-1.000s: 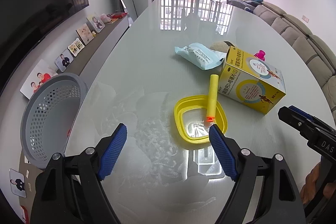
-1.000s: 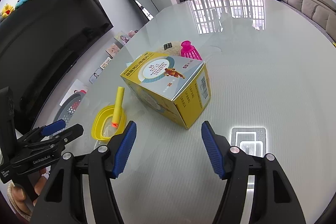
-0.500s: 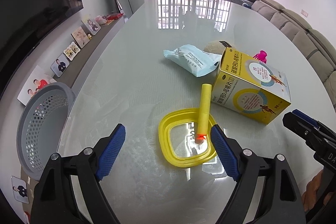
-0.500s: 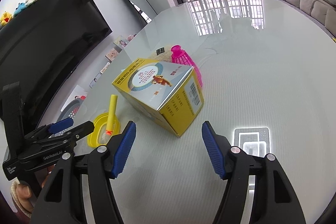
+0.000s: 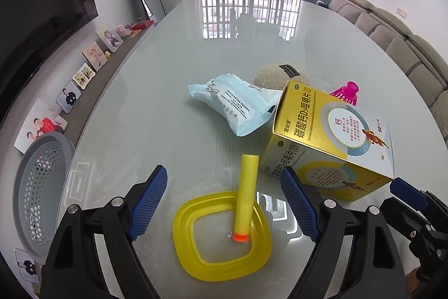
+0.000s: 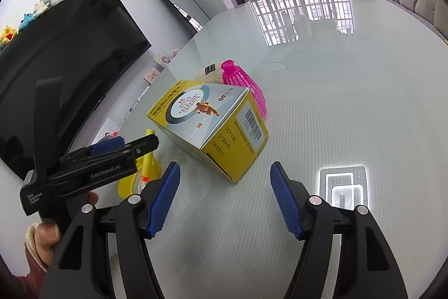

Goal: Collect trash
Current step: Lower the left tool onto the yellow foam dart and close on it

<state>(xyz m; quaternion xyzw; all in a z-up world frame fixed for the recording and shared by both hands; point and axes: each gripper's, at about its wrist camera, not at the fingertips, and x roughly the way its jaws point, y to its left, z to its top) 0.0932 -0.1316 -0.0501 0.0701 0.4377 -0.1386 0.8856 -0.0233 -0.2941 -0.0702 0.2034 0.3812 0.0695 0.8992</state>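
Both the left tongs [image 5: 224,201] and right tongs [image 6: 225,198] are spread, pinching nothing. A yellow box [image 5: 322,142] marked "碳酸钙D3咀嚼片", "钙" and "90" sits right of a foam dart [image 5: 246,192] lying across a yellow lid [image 5: 196,248] on the tabletop [image 5: 156,108].

Yellow box [image 5: 322,150], yellow foam dart [image 5: 246,198] orange-tipped, pale-blue packet [image 5: 238,105], grey perforated basket [image 5: 36,195].

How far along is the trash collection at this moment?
Nothing looks collected yet: the visible part of the gray basket beside the table shows no trash. Both grippers are open and empty. The left gripper brackets the foam dart lying across the yellow lid; the right gripper faces the yellow box. The wipes pack and pink shuttlecock also remain on the table.
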